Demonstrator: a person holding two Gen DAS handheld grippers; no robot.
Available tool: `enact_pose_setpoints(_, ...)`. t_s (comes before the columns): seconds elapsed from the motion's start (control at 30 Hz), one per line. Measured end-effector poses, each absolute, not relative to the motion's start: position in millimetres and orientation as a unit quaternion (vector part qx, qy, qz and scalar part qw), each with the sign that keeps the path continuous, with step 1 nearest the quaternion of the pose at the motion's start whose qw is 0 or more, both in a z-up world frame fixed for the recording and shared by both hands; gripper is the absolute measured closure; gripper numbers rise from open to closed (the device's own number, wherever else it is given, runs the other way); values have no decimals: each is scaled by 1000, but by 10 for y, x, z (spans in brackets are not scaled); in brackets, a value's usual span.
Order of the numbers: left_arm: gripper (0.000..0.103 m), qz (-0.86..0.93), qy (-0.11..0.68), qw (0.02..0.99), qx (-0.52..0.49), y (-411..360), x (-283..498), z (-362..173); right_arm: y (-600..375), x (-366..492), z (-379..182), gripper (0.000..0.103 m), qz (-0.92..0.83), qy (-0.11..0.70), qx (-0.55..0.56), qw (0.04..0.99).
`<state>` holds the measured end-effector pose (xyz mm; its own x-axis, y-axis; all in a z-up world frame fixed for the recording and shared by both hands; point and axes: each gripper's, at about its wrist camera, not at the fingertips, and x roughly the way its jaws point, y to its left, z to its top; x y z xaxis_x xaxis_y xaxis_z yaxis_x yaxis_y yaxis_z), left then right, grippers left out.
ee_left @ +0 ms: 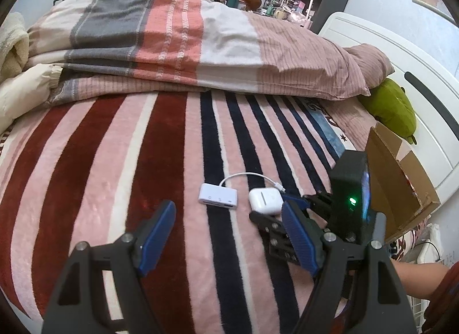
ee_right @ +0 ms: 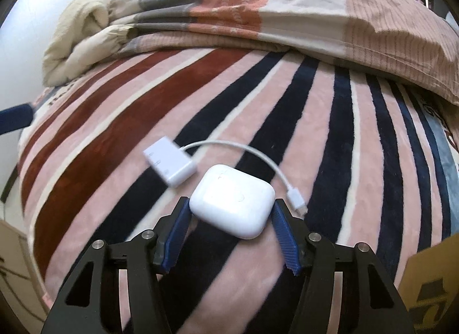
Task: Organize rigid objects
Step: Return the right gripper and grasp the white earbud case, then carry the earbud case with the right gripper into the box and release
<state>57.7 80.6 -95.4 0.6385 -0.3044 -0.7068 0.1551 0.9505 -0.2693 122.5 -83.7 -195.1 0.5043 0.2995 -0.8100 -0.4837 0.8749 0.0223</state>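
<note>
A white earbud case (ee_right: 232,199) lies on the striped blanket (ee_right: 114,139). My right gripper (ee_right: 231,205) is shut on it, one blue pad against each side. Just behind it lies a white adapter (ee_right: 170,163), whose short cable (ee_right: 258,153) curves round the case to a plug (ee_right: 297,202). In the left wrist view the case (ee_left: 264,199) and the adapter (ee_left: 218,196) lie ahead. My left gripper (ee_left: 229,206) hovers open above the blanket, nothing between its fingers. The right gripper's black housing (ee_left: 348,182) stands at the right of that view.
An open cardboard box (ee_left: 401,187) sits at the bed's right edge, its flap (ee_right: 430,285) beside my right gripper. A folded quilt (ee_left: 172,38) and pillow fill the far half of the bed. A green plush (ee_left: 393,107) leans on the white headboard. A person's forearm (ee_left: 416,276) is at lower right.
</note>
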Motion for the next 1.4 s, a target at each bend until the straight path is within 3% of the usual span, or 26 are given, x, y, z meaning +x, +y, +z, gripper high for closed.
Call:
enact_pose_setpoints(0.53,31,-227,399,881,-114,363,502,-613,-820,386,-895,49,337,336,-123,871)
enact_pose_setpoints(0.67,51,-271,389,872,-120,119,531,-419,-954,242,-619,49,336,305,-131,882)
enact_pose_setpoints(0.83,61,-308,379,867,-95,-343,603,-200,-1291,232,-395,49,309,289,-126,897)
enact_pose_setpoints(1.1,61,-367,402,838,-33,-1364,843,-84,-2133,280,-207,49,234,302,-104,918)
enact_pose_setpoints(1.4,61,-395,481,782,30,-2215,1136,-262,-2884,530,-342,49,173,403,-64,896)
